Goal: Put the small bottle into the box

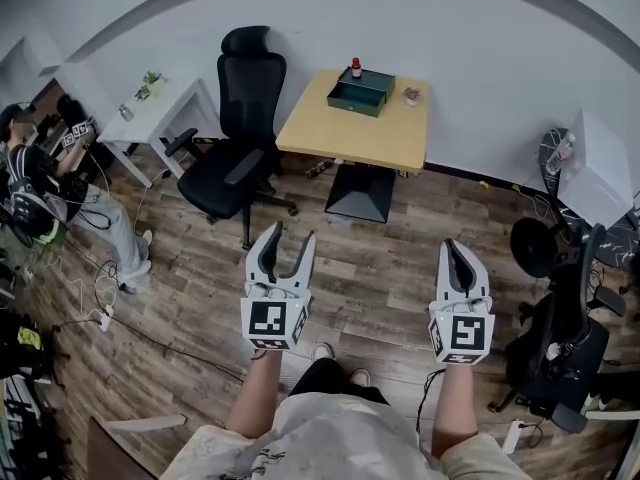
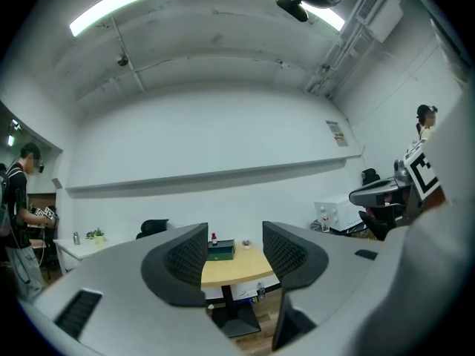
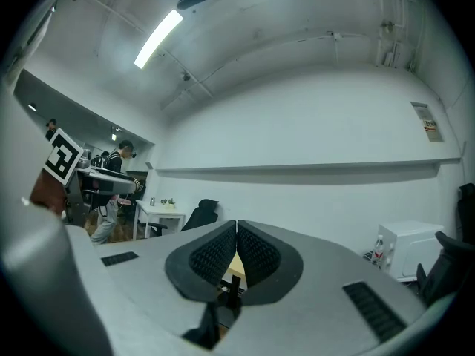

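Wood-plank floor (image 1: 380, 268) across an office room, white wall (image 1: 450, 28) at the far side. Against that wall, a pale wooden worktop (image 1: 350, 138) on a black pedestal (image 1: 362, 193). On its far part, a dark green box (image 1: 362, 96), open at the top. At the far left corner of the box, the small bottle (image 1: 356, 68): upright, long axis vertical, red cap pointing up. Too small to tell whether touching the box, inside it or just behind it. Just right of the box, a small round thing (image 1: 411, 95), too small to name. Left of the worktop, a black office chair (image 1: 235, 158); farther left, a white side table (image 1: 165, 108) bearing a small plant (image 1: 150, 83). At the far left edge, a person (image 1: 40, 188). On the right, a white cabinet (image 1: 598, 173) and another dark chair (image 1: 560, 348).

Near, well apart from the worktop, both tongs held level over the floor and aimed toward the far wall. Spread wide, the left tongs (image 1: 291, 234), with nothing between the pads (image 2: 185, 256); in the left gripper view, worktop, box and bottle seen far off through the gap. Pressed together, the right tongs (image 1: 457, 246), pads meeting and pinching nothing; in the right gripper view, only a sliver of the worktop behind the closed tips.
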{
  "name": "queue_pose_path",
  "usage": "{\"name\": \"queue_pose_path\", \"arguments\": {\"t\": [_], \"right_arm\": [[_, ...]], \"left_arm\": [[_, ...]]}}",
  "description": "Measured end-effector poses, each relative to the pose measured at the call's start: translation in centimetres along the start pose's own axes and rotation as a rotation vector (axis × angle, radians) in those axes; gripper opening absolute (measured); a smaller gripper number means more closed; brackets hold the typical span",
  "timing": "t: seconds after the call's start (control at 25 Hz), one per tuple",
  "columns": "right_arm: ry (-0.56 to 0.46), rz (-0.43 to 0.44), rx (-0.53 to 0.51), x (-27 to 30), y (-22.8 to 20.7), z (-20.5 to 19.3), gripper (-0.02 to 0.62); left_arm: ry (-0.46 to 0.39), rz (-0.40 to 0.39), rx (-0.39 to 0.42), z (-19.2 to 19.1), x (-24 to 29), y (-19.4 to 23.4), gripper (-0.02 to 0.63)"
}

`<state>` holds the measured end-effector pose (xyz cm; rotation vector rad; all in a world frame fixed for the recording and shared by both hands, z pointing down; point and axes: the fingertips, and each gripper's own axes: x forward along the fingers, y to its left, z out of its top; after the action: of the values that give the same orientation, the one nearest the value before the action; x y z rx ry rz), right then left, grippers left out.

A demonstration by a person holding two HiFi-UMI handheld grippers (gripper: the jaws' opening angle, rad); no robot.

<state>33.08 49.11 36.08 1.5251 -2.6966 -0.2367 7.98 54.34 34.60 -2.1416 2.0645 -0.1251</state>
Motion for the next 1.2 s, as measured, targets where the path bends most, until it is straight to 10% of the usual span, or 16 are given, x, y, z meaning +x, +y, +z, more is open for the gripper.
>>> {"name": "queue_pose_path", "arguments": {"t": [0.6, 1.2], "right_arm": [[0.013, -0.024, -0.035, 4.3, -1.1, -1.1, 0.018], [0.044, -0.021, -0.088, 20.7, 1.5, -1.5, 0.018]], "left_arm": [[-0.014, -0.018, -0.02, -1.5, 5.0, 1.4, 0.252], [-0.005, 0.004, -0.049, -4.5, 17.2, 12.5, 0.252]]}}
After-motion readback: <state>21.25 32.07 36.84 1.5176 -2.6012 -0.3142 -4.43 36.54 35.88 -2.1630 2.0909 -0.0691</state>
